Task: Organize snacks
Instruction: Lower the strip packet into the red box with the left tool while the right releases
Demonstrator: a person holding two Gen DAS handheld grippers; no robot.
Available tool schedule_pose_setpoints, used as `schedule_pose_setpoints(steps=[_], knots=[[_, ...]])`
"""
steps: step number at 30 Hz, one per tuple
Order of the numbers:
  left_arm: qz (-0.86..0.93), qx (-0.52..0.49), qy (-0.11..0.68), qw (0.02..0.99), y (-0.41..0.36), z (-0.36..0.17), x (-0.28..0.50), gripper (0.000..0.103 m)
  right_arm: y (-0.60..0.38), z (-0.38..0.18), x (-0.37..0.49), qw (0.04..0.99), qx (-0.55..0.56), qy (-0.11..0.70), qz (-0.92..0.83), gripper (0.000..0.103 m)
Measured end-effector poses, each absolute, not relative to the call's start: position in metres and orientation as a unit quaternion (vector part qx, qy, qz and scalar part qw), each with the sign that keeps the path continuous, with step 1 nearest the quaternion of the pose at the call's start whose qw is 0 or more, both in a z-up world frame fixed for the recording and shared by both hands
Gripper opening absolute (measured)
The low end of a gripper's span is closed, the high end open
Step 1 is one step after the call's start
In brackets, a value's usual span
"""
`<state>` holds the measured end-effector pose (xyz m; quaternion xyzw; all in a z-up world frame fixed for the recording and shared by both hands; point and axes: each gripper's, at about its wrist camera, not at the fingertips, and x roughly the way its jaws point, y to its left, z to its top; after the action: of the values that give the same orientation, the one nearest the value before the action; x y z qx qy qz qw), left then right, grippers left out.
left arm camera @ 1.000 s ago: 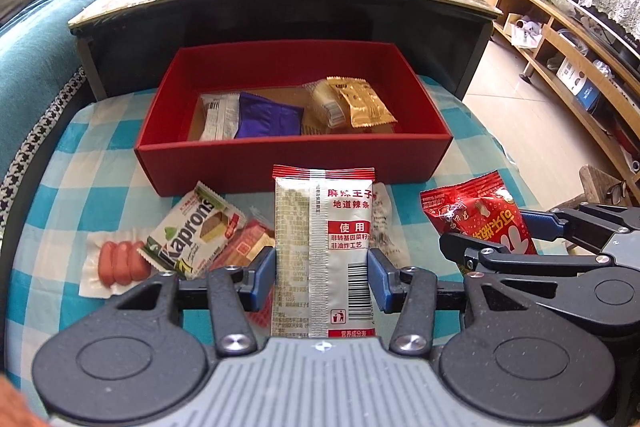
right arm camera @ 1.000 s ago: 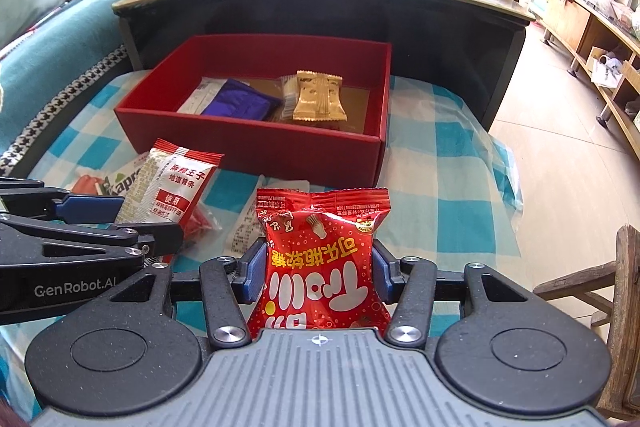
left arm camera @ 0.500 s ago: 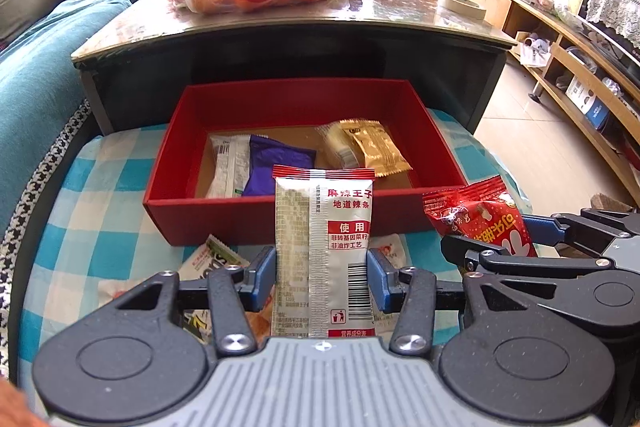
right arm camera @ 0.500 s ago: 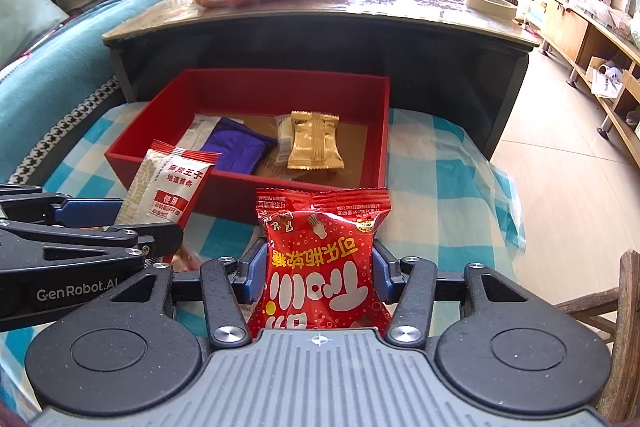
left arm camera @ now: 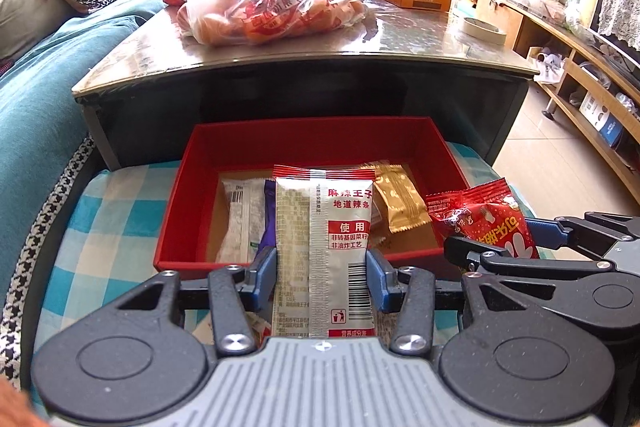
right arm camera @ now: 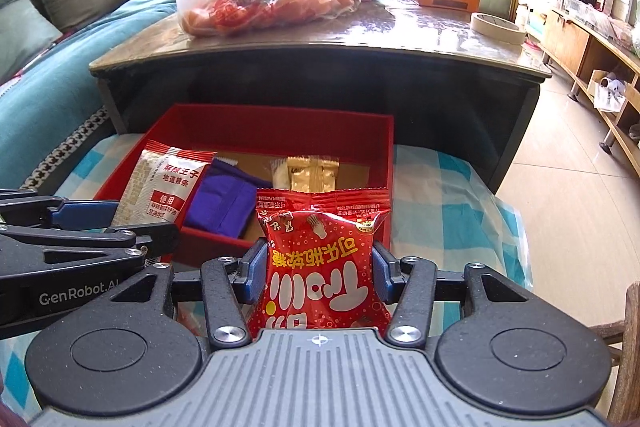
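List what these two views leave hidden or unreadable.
- Left wrist view: most of the purple packet sits behind the silver packet in the left tool.
- Right wrist view: the red box floor's near part is blocked by the red packet in the right tool.

Stood upright, pinched at both side edges between blue pads: a silver spicy-strip packet (left arm camera: 324, 251) with red top band, Chinese print and barcode, in front of the red box's (left arm camera: 316, 131) near wall. Alongside to the right, likewise clamped upright, a puffy red candy bag (right arm camera: 320, 263) with white and yellow characters. Lay flat inside the open-topped box: a white wrapper (left arm camera: 242, 219), a purple packet (right arm camera: 224, 205) and a gold packet (right arm camera: 314, 177).
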<state>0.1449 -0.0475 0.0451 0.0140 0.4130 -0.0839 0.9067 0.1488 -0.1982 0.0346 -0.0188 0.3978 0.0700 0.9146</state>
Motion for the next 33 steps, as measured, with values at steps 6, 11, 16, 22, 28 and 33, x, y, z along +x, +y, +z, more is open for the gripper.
schedule_pose_setpoints(steps=[6, 11, 16, 22, 28, 33], knots=[[-0.079, 0.021, 0.410, 0.909, -0.049, 0.043, 0.163, 0.077, -0.196, 0.033, 0.166, 0.916, -0.021, 0.395, 0.066, 0.060], [-0.071, 0.022, 0.408, 0.910, -0.048, 0.040, 0.177, 0.076, -0.194, 0.030, 0.180, 0.916, -0.021, 0.395, 0.065, 0.060], [-0.064, 0.024, 0.407, 0.911, -0.048, 0.037, 0.193, 0.076, -0.191, 0.027, 0.195, 0.917, -0.020, 0.392, 0.065, 0.060], [-0.058, 0.026, 0.413, 0.908, -0.049, 0.026, 0.210, 0.075, -0.192, 0.017, 0.212, 0.914, -0.014, 0.400, 0.062, 0.060], [-0.049, 0.024, 0.424, 0.904, -0.047, 0.012, 0.225, 0.075, -0.188, 0.002, 0.227, 0.911, -0.015, 0.408, 0.064, 0.060], [-0.042, 0.023, 0.430, 0.902, -0.045, 0.003, 0.238, 0.075, -0.184, -0.007, 0.239, 0.909, -0.015, 0.411, 0.067, 0.060]])
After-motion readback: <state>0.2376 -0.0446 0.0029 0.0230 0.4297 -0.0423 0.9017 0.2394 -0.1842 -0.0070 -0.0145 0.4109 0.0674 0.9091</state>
